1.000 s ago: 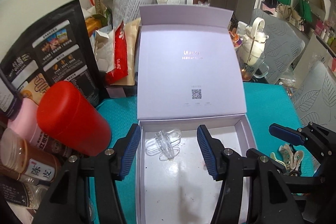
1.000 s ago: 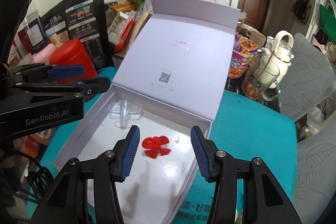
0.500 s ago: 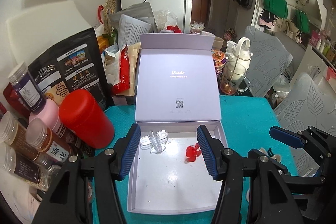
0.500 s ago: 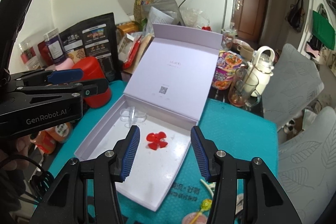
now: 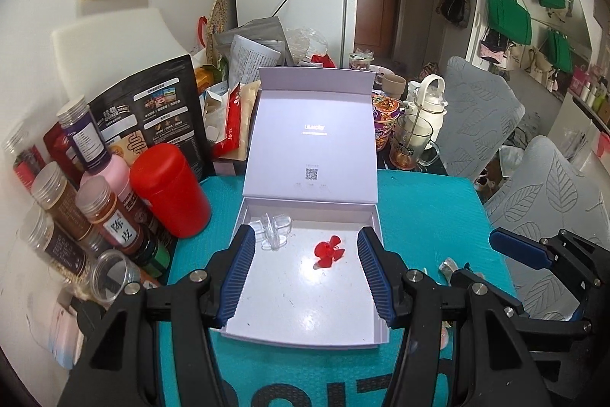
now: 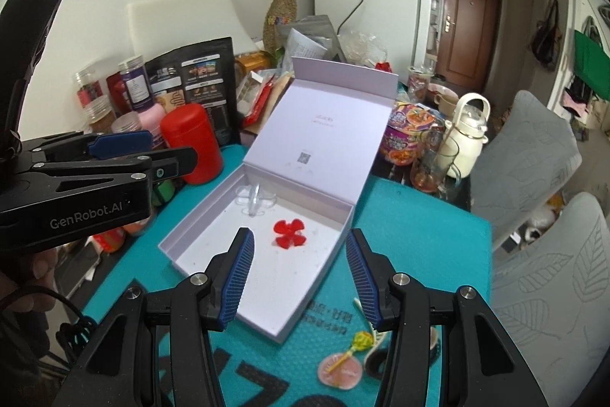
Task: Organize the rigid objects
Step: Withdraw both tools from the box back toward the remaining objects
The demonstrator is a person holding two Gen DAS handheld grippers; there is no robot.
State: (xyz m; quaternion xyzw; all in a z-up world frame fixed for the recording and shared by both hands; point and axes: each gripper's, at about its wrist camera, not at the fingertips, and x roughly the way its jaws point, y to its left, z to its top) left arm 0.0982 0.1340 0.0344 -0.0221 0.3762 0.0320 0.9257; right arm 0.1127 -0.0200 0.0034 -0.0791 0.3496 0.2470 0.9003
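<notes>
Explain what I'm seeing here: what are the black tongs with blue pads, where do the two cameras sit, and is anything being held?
They are hand-held grippers, one per hand, with a camera on each looking along its fingers. The left gripper and right gripper both stand open and hold nothing. Each view shows the other gripper at its edge. On the teal mat sits an open lilac box holding a red propeller-shaped piece and a clear plastic piece, lying apart. A red canister stands left of the box.

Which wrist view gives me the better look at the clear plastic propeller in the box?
The right wrist view: the clear propeller lies unobstructed near the back wall of the lavender box, behind the red propeller. In the left wrist view it shows too, but sits right beside the left gripper fingertip, which crowds it.
</notes>
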